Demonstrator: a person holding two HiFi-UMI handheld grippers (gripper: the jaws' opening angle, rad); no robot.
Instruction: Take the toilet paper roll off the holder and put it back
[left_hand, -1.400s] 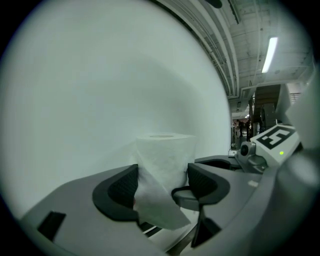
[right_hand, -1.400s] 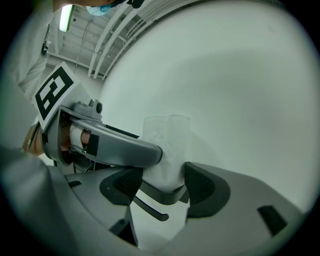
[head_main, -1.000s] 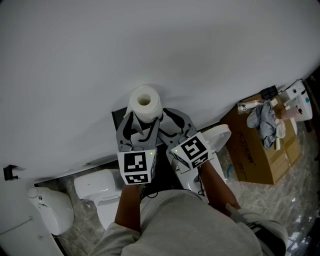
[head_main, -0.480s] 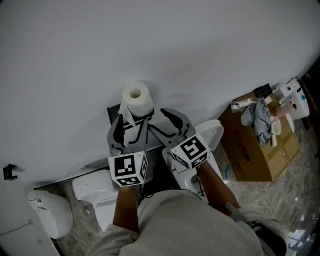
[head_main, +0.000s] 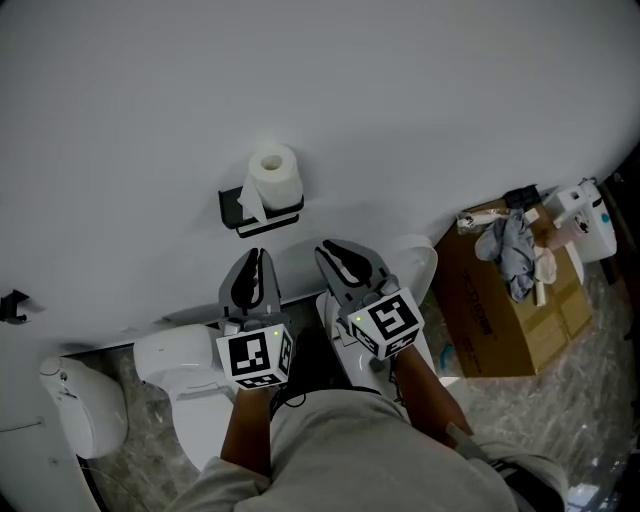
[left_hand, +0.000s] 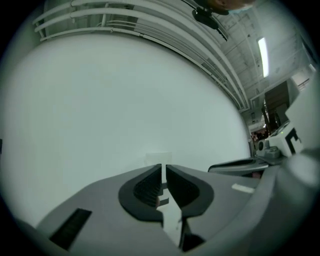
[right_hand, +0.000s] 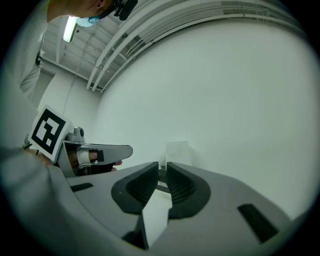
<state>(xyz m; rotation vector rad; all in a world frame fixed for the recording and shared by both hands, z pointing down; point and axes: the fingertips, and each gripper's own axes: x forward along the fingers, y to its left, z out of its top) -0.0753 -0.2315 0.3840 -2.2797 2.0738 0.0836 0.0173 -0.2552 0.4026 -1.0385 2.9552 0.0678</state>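
The white toilet paper roll (head_main: 273, 172) sits upright on the black wall holder (head_main: 240, 208), with a loose sheet hanging at its left. Neither gripper touches it. My left gripper (head_main: 255, 256) is below the holder and my right gripper (head_main: 334, 250) is below and to its right, both pointing at the wall. Both pairs of jaws are closing down to a thin slit with nothing between them. In the left gripper view the roll (left_hand: 158, 158) shows faintly beyond the left gripper (left_hand: 163, 169). The right gripper view shows the roll (right_hand: 177, 150) past the right gripper (right_hand: 162, 167).
A plain white wall (head_main: 400, 110) fills the upper half. Below stand a white toilet (head_main: 185, 362) at the left and another white fixture (head_main: 422, 268) by my right gripper. A cardboard box (head_main: 505, 320) with a cloth and small items is at the right.
Both grippers let go of the roll and drew back down from the holder. Their jaws went from wide around the roll to nearly together. The roll stays on the holder.
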